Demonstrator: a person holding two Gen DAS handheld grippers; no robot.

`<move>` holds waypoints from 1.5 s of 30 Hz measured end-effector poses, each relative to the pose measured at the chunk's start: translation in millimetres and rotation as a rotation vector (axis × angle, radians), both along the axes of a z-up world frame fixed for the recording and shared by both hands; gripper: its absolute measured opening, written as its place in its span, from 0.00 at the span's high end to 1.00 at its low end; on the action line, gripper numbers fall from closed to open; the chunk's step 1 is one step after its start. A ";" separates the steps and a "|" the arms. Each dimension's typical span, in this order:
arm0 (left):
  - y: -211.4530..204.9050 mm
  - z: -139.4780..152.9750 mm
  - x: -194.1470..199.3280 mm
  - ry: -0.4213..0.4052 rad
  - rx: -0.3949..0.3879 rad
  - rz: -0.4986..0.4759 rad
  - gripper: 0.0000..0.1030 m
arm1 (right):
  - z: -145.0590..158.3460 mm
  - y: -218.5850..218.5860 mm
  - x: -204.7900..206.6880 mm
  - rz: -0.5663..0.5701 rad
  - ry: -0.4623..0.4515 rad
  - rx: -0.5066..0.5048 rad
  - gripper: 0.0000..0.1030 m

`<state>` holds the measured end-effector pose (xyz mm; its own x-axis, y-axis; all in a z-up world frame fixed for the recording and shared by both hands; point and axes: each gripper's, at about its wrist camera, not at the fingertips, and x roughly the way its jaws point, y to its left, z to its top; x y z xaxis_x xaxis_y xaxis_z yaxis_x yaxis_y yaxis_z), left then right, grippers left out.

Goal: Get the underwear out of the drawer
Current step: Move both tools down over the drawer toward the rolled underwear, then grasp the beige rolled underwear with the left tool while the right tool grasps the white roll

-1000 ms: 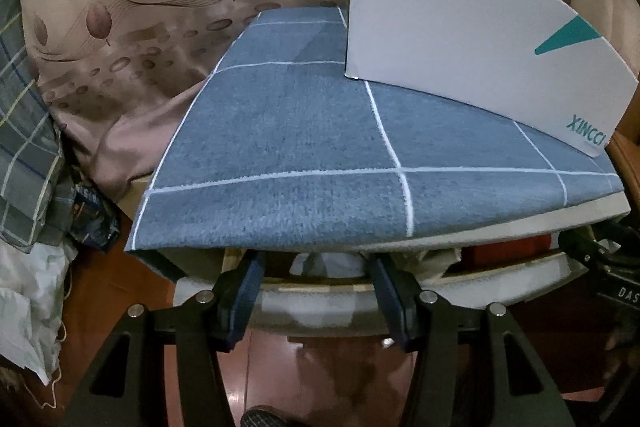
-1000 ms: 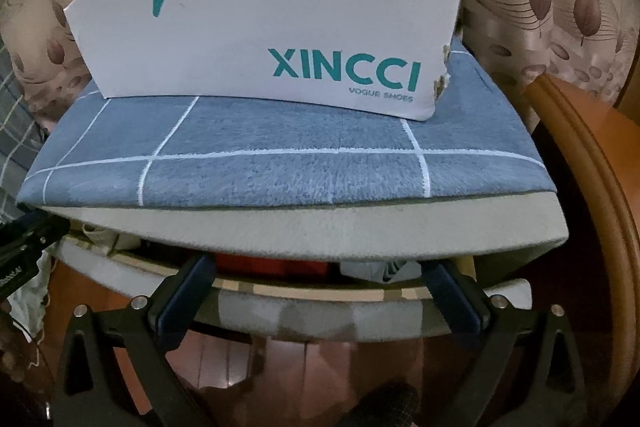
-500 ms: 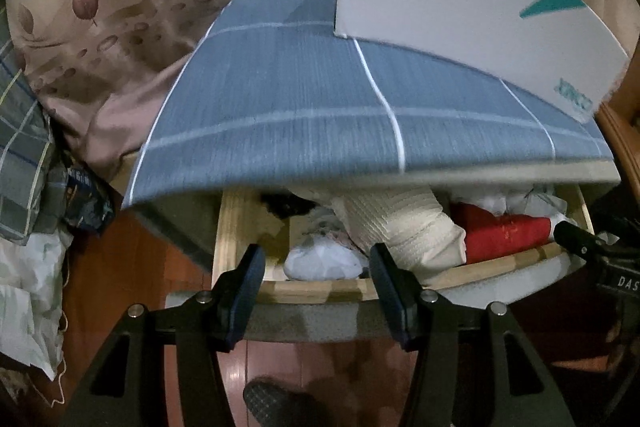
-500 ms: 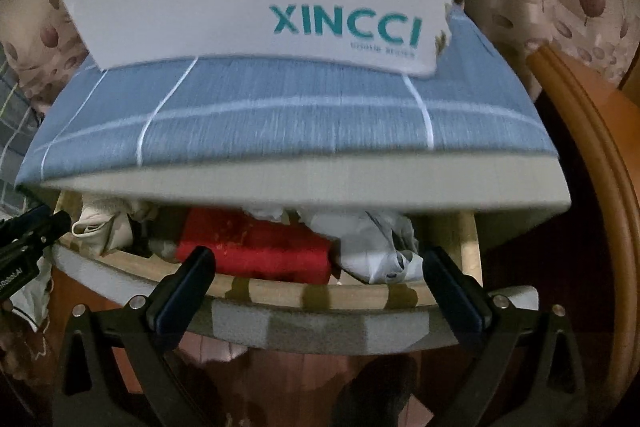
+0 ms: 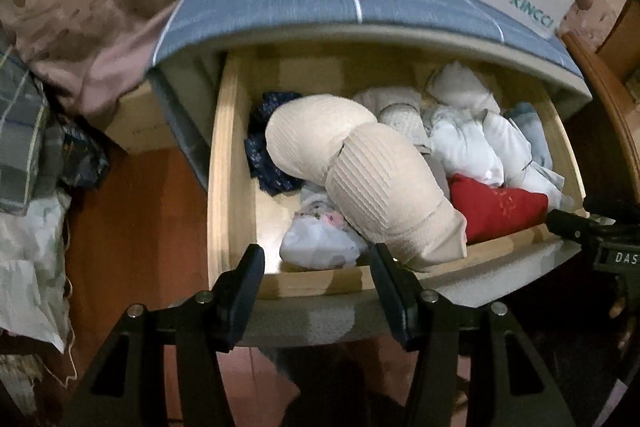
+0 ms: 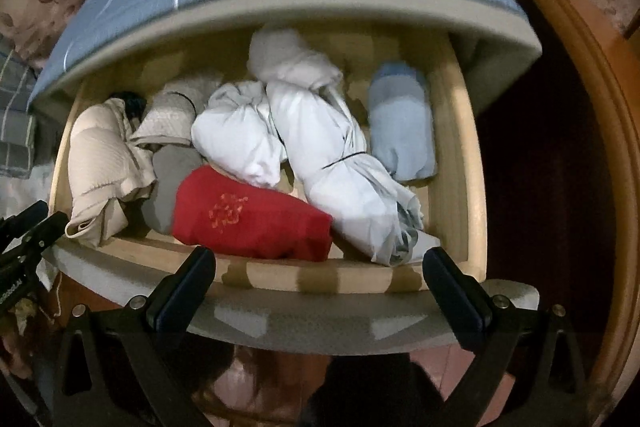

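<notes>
Since the drawer [image 6: 472, 155] is out, the red roll [image 6: 252, 215] (lower centre) should be taken squarely by the right gripper [image 6: 318, 287], spread wide and empty; the left gripper [image 5: 318, 285] is moderately parted.

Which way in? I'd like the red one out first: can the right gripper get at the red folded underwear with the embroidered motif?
Probably yes. The right gripper has its jaws open just outside the wooden drawer, and the red folded underwear lies topmost, right behind the front edge, nothing covering it.

Both grippers [image 5: 317, 258] [image 6: 318, 263] wide apart, empty.
</notes>
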<state>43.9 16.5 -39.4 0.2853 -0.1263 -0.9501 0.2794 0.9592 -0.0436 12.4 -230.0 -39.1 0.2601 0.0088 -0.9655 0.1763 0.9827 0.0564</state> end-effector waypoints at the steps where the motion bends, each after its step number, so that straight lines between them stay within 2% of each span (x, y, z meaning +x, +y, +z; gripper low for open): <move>1: 1.6 -0.7 -0.5 0.013 -0.002 0.002 0.45 | -1.8 -0.3 -2.0 0.002 0.019 0.010 0.01; 6: 3.4 -2.4 -13.1 0.039 0.012 -0.014 0.45 | -8.8 -3.0 -1.3 0.018 0.106 0.066 0.01; 13: -3.6 -0.9 -14.6 0.036 0.059 -0.011 0.45 | -9.2 -3.2 17.1 0.047 0.134 0.071 0.01; 15: -0.9 -0.3 -10.4 0.043 0.056 -0.010 0.45 | 0.2 8.6 19.6 0.081 0.090 0.102 0.01; 18: 1.6 1.0 -5.1 0.033 0.082 0.032 0.45 | 15.5 16.9 17.5 0.121 -0.007 0.037 0.01; 21: 10.5 12.5 0.2 0.017 -0.004 0.093 0.45 | 35.2 20.4 15.5 0.154 -0.114 -0.043 0.01; 24: 14.4 29.0 9.7 0.017 -0.095 0.144 0.45 | 39.5 17.2 9.5 0.171 -0.176 -0.064 0.01; 27: 4.2 38.0 20.4 0.027 -0.113 0.157 0.45 | 33.8 13.4 5.8 0.161 -0.179 -0.044 0.01; 30: -7.9 38.0 28.2 0.055 -0.126 0.163 0.45 | 26.0 13.7 6.6 0.133 -0.170 0.029 0.01; 38: -27.4 14.5 38.8 0.117 -0.121 0.234 0.45 | 16.7 -9.1 5.5 0.060 -0.161 0.189 0.01; 45: -31.5 -6.6 47.2 0.131 -0.090 0.281 0.45 | 17.3 -6.2 4.1 0.065 -0.166 0.187 0.01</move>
